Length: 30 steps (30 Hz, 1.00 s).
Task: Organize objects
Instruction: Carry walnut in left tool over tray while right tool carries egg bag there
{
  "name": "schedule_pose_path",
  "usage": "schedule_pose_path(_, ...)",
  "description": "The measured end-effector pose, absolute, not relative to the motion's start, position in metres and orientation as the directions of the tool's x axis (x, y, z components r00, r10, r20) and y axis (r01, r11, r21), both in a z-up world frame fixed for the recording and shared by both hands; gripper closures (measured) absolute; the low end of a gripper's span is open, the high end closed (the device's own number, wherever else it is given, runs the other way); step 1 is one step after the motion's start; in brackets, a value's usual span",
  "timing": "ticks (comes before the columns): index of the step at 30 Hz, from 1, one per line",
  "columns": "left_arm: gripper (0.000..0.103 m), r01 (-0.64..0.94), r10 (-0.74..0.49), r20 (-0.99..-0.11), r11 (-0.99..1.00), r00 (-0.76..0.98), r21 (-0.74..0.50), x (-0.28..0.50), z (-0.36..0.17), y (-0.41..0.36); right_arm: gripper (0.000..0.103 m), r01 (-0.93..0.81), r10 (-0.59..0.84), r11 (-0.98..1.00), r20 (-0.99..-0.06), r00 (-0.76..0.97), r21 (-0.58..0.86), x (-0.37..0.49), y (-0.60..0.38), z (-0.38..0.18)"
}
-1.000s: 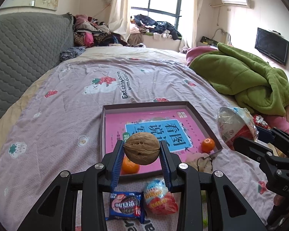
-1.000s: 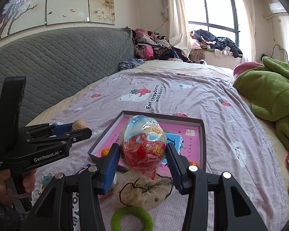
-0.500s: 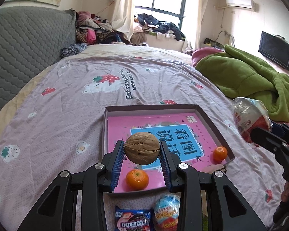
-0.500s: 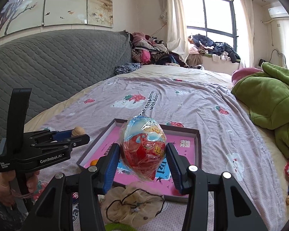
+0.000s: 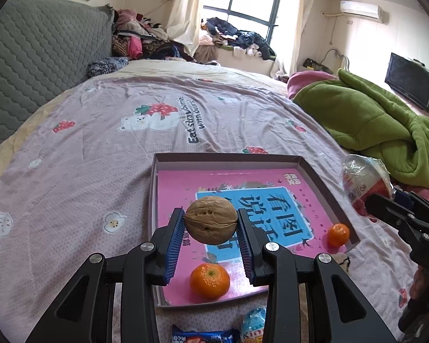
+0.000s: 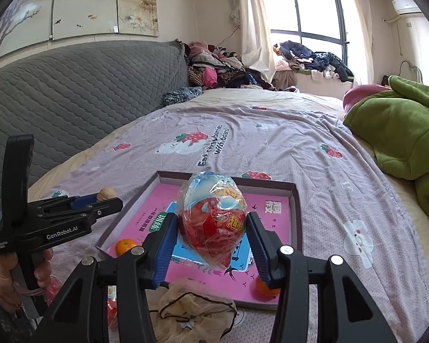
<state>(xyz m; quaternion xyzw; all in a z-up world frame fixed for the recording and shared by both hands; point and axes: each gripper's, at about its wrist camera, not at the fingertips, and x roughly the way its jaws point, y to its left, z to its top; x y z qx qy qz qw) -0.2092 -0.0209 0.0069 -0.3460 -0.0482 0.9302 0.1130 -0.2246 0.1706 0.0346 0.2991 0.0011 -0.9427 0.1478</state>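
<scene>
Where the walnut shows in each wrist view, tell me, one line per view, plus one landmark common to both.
Left wrist view: the walnut sits at centre, clamped between the left gripper pads, in front of the pink tray.
Right wrist view: the walnut peeks out at mid-left, at the tip of the left gripper, left of the tray.
Shared landmark: the strawberry bear print on the bedsheet beyond the tray.
</scene>
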Motion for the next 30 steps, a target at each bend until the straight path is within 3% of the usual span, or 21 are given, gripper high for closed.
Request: schedule_pose_path(30,0.066,-0.151,0.217,-0.725,-0.976,-0.654,-0.156,-0.247,-0.053,-0.018,0.054,0.236,-0.238,-0.966,-0.72,-0.651,0.106,-0.266,0.167,-0.043)
